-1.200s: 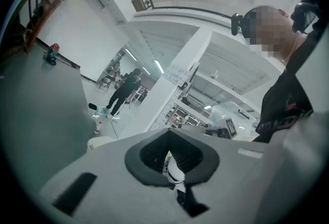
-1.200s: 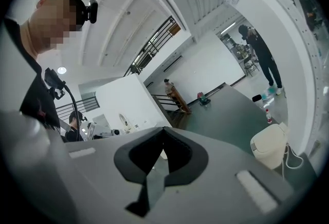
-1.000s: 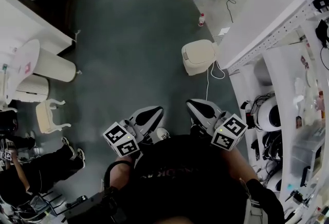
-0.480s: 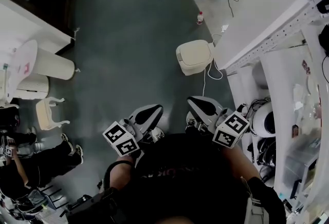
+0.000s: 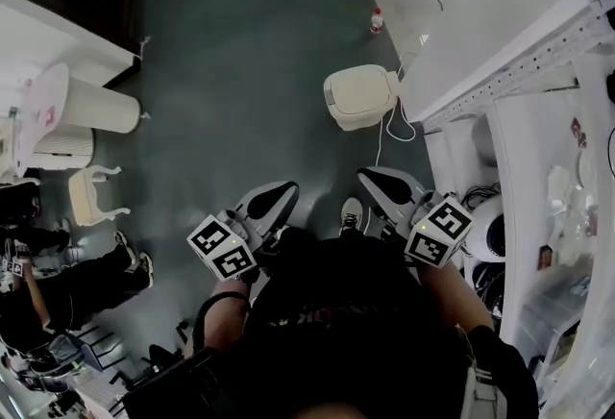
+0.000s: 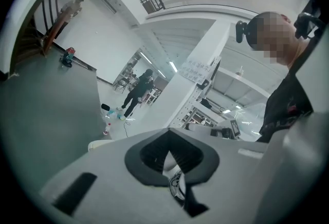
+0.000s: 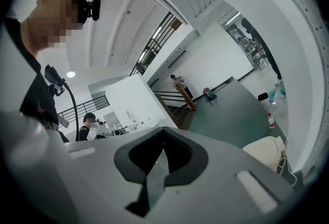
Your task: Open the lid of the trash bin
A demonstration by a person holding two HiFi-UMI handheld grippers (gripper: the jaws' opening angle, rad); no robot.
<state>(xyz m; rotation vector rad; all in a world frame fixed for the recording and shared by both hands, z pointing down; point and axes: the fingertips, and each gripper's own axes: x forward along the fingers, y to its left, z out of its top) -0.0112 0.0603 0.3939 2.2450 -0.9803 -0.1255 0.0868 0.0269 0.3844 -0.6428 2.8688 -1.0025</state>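
The cream trash bin (image 5: 357, 96) stands on the dark floor beside the white shelving, its lid down. It is well ahead of both grippers. My left gripper (image 5: 269, 199) is held low in front of the body, shut with nothing in it. My right gripper (image 5: 382, 183) is level with it and also looks shut and empty. In the left gripper view the bin (image 6: 97, 144) peeks past the left gripper (image 6: 168, 135) at lower left. The right gripper view shows the bin (image 7: 264, 150) at lower right, beyond the right gripper (image 7: 163, 134).
White shelving (image 5: 509, 71) full of gear runs along the right, and a white cable (image 5: 389, 134) trails from the bin. A water bottle (image 5: 377, 20) stands farther off. Two white cylinders (image 5: 96, 108), a small white chair (image 5: 91, 196) and a seated person (image 5: 58, 297) are at left.
Both grippers and the body have moved forward across the floor toward the bin. The bin now sits lower and nearer in the head view. The jaws have stayed shut.
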